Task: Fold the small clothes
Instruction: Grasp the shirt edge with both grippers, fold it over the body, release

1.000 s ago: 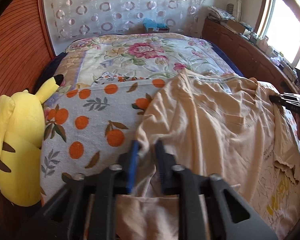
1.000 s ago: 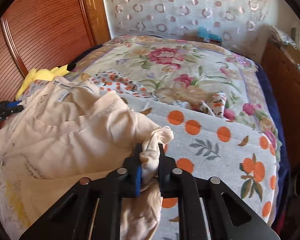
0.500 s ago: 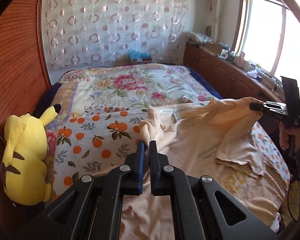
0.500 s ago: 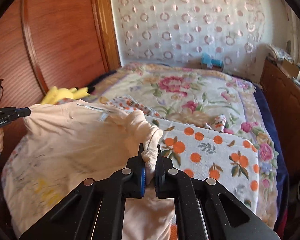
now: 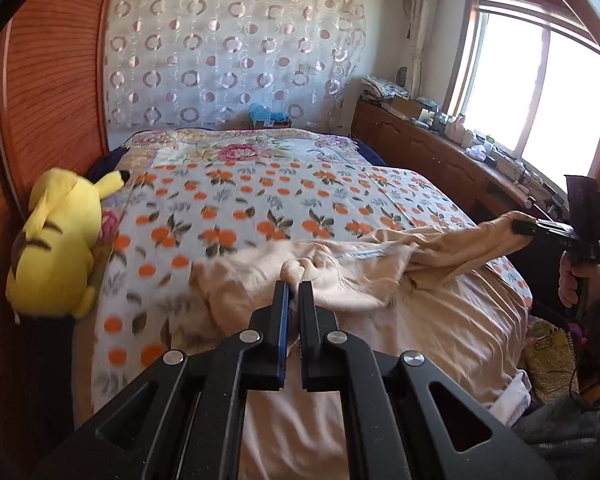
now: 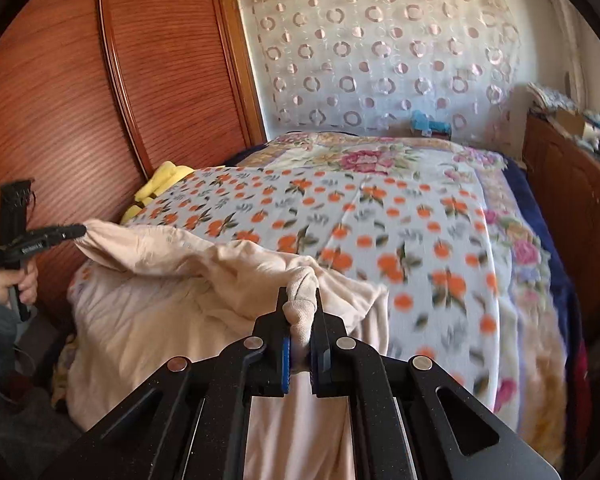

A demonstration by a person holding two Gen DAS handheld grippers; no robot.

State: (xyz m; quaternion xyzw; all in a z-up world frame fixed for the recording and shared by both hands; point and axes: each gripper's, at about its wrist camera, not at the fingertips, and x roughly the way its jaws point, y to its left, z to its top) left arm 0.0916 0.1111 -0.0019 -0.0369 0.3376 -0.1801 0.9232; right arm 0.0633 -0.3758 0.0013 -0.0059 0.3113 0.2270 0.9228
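My left gripper (image 5: 294, 286) and right gripper (image 6: 300, 296) each clamp their fingers on the pale peach cotton garment (image 5: 400, 280), stretched crosswise over the orange-print bed (image 5: 260, 200).

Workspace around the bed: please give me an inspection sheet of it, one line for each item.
Surface: bed with orange-print white blanket over a floral quilt.
Job's things: beige cotton garment, stretched between both grippers, rest draped over the bed's near edge.
Clutter: yellow plush toy at the bed's left side.
Grippers: left gripper and right gripper shut on the garment's corners.
Cables: nothing seen clearly.
Surroundings: wooden wardrobe, circle-patterned curtain, bright window, cluttered wooden cabinet.
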